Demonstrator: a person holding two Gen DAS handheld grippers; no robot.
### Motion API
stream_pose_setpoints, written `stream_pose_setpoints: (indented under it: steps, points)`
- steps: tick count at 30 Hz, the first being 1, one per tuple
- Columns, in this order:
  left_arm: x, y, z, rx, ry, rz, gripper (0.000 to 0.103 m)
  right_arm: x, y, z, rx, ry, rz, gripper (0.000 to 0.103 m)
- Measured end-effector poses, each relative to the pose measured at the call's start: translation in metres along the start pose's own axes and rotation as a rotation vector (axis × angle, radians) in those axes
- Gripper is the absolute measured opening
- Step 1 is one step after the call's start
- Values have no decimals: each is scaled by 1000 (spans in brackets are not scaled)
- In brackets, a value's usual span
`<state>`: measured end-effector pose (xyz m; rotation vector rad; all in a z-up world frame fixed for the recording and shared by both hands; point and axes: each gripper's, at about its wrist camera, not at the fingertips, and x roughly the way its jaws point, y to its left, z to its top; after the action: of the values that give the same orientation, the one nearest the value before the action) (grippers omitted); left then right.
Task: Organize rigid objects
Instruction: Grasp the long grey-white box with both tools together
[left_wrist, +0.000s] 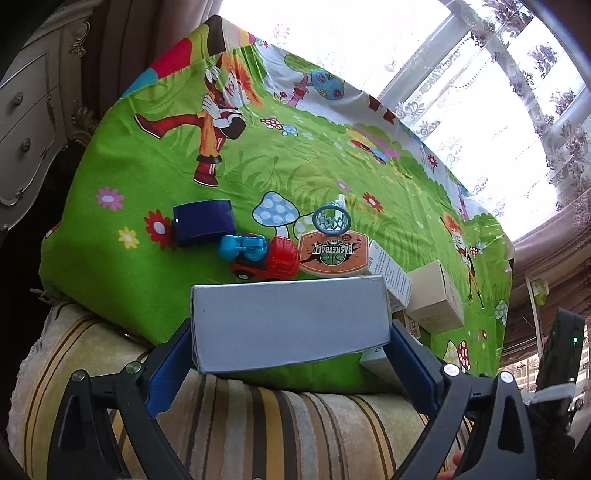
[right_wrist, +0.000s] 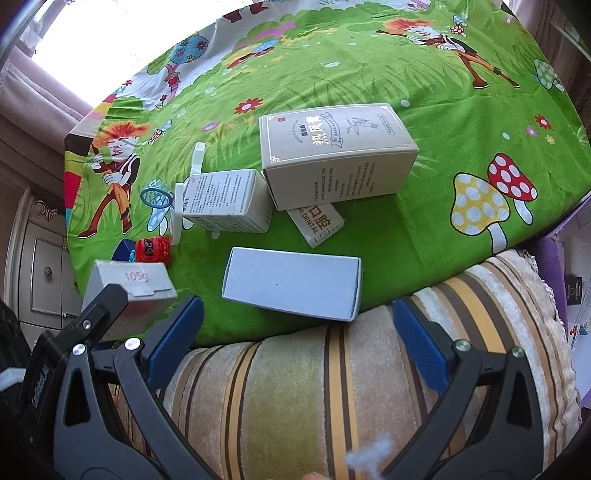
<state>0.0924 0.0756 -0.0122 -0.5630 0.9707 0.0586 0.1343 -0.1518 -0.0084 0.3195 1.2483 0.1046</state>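
A grey-blue box (left_wrist: 291, 321) marked 105g on one end (right_wrist: 129, 288) lies at the near edge of the green cartoon cloth (left_wrist: 258, 166). My left gripper (left_wrist: 291, 325) straddles it lengthwise. Its blue pads (left_wrist: 170, 369) stand right at both ends, with a thin gap showing at the right end. One black finger (right_wrist: 105, 301) overlaps the 105g end. A second, paler blue box (right_wrist: 291, 288) lies on the cloth edge just past my right gripper (right_wrist: 297, 301). That gripper is open above the striped cushion (right_wrist: 295, 387), with nothing between its fingers.
Behind the held-over box are a red and blue toy truck (left_wrist: 266, 258), a navy box (left_wrist: 203, 221) and a basketball hoop toy (left_wrist: 332, 254). A beige carton (right_wrist: 332, 155), a white printed box (right_wrist: 229, 199) and a dental box (right_wrist: 317, 221) crowd the middle. A cabinet (left_wrist: 26, 129) stands left.
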Motion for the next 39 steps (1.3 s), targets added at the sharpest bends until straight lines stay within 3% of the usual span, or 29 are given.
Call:
stream_pose_setpoints:
  steps: [7,22,24,26,39]
  points:
    - [-11,22,-5,-64,-38,-28,98,7,14,2,-2,5,-60,103]
    - [-7,27,-6,-72,-31,-61,98,35,19,10,-8,46,-157,103]
    - [-6,26,-6,-72,-29,-63,98,38,20,11,-31,60,-156,100]
    - [-6,25,-6,-69,-27,-65,98,41,23,10,-66,77,-159,91]
    - [-4,18,-9,-40,-28,-74,98,-1,17,-7,-137,-45,-67,90]
